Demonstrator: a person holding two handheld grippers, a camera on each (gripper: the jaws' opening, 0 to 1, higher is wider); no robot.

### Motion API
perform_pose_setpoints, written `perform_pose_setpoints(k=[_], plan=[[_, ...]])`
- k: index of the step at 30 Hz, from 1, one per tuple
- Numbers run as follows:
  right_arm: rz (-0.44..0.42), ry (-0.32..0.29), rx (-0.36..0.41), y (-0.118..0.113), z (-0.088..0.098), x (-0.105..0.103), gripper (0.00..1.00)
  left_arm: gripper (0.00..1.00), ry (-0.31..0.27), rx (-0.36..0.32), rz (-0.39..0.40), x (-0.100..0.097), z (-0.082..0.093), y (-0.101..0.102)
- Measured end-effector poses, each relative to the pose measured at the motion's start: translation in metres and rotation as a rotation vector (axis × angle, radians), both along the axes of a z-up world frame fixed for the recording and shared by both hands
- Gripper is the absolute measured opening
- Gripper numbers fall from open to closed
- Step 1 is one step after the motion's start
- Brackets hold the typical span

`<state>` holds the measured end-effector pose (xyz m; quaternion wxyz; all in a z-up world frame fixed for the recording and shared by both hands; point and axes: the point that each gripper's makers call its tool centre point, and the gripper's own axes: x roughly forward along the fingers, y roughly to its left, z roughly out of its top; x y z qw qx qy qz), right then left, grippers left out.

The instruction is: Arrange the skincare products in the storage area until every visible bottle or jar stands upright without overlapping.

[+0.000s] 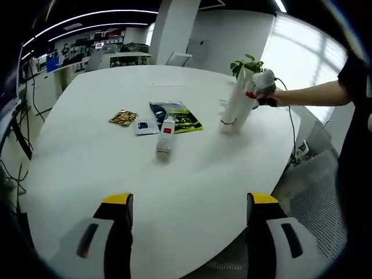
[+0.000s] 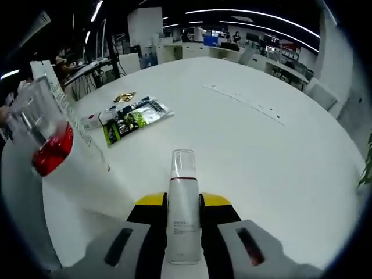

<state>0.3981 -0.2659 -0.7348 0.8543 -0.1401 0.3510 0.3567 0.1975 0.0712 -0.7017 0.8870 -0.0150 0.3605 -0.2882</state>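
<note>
My left gripper [image 1: 190, 200] stands open over the near table edge, nothing between its jaws. A white bottle with a red label [image 1: 165, 137] lies on its side mid-table. At the right, a tall white bottle [image 1: 234, 107] stands on the table, with my right gripper [image 1: 263, 87] right beside its top. In the right gripper view, my right gripper [image 2: 183, 200] is shut on a slim white bottle with a clear cap [image 2: 182, 203]. Close at its left leans a big white bottle with a red band and clear cap [image 2: 49, 142].
A green-and-black pouch [image 1: 180, 116] [image 2: 132, 119], a small white sachet [image 1: 143, 126] and a gold sachet [image 1: 123, 117] [image 2: 124, 97] lie by the fallen bottle. The round white table [image 1: 87, 151] ends near my left jaws. A potted plant [image 1: 247, 63] stands behind.
</note>
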Motion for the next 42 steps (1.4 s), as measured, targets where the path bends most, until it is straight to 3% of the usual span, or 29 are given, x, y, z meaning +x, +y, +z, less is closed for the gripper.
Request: perform_pose_setpoints(k=[9,23,31,35,42], plan=[[-0.224,-0.006,0.178,-0.023,0.02,-0.032,0.21,0.74,-0.031,-0.023,-0.023,0.002,0.01,-0.007],[-0.347,-0.013,0.26,-0.037,0.028,-0.104,0.21,0.74,-0.063,-0.065,-0.041,-0.003,0.028,-0.019],[-0.385,-0.014,0.301,-0.021,0.033,-0.151,0.21,0.73,-0.071,-0.098,-0.044,-0.009,0.036,-0.026],[-0.407,-0.014,0.335,-0.015,0.038,-0.164,0.21,0.73,-0.072,-0.112,-0.055,-0.012,0.039,-0.03],[-0.404,-0.046,0.408,0.02,0.064,-0.182,0.21,0.72,-0.085,-0.142,-0.082,-0.016,0.053,-0.044]])
